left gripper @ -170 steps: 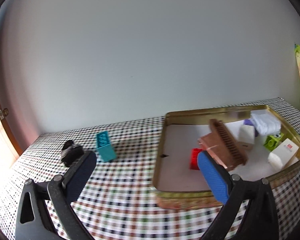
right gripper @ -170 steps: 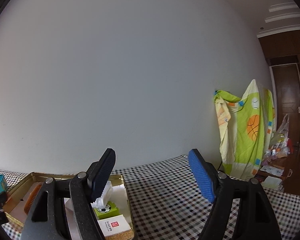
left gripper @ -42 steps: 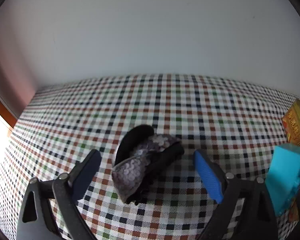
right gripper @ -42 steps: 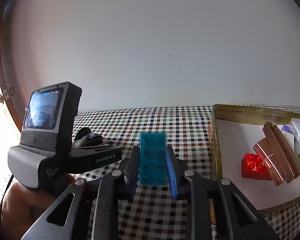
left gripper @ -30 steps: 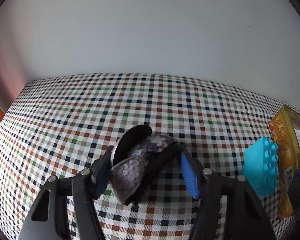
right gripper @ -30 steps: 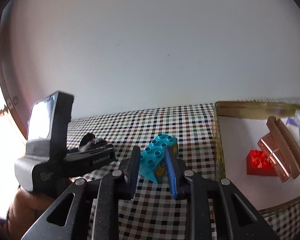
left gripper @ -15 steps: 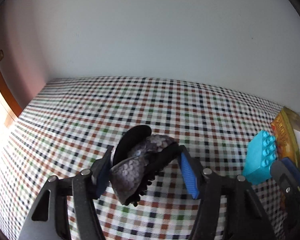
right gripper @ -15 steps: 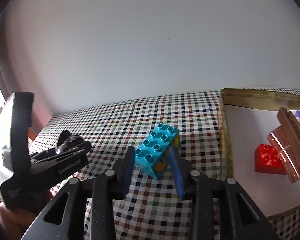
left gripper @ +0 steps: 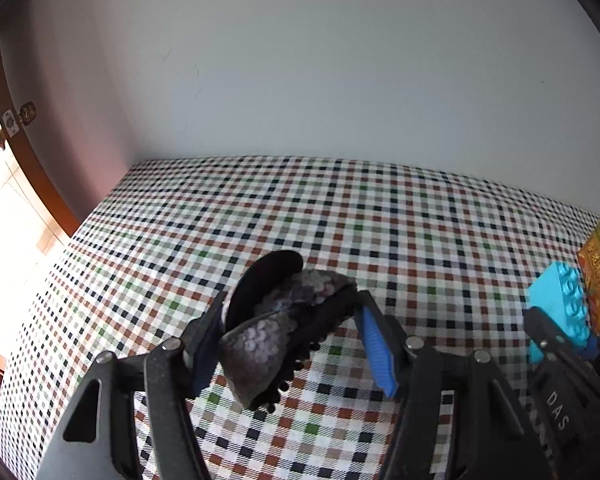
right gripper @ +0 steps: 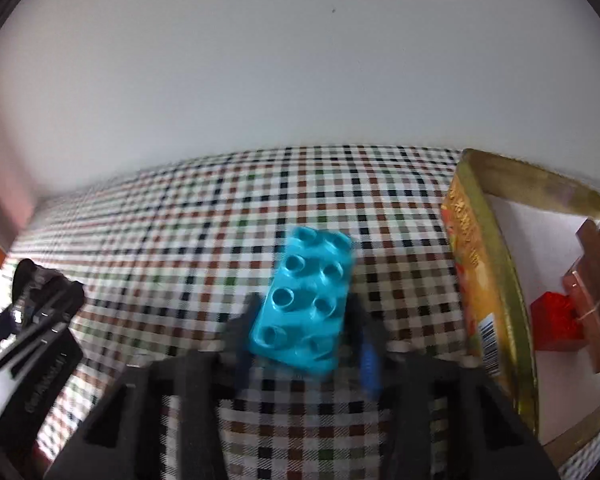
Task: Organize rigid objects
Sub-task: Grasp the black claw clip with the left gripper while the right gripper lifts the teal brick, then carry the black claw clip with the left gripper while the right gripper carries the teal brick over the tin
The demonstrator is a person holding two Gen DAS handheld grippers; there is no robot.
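Checked cloth now farther below left claw (left gripper: 292,344) pinching hair clip (left gripper: 284,328); right claw (right gripper: 304,344) re-pinching teal brick (right gripper: 304,300).

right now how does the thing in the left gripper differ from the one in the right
The hair clip is black, irregular, toothed, with a scaly grey bow; the teal brick is a plain studded block. The left gripper stands wider on the clip than the right gripper on the brick. Both are clamped between jaws.

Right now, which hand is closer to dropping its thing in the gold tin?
Probably the right. The right gripper holds the turquoise brick right beside the gold tin. The left gripper, holding the hair clip, is farther off.
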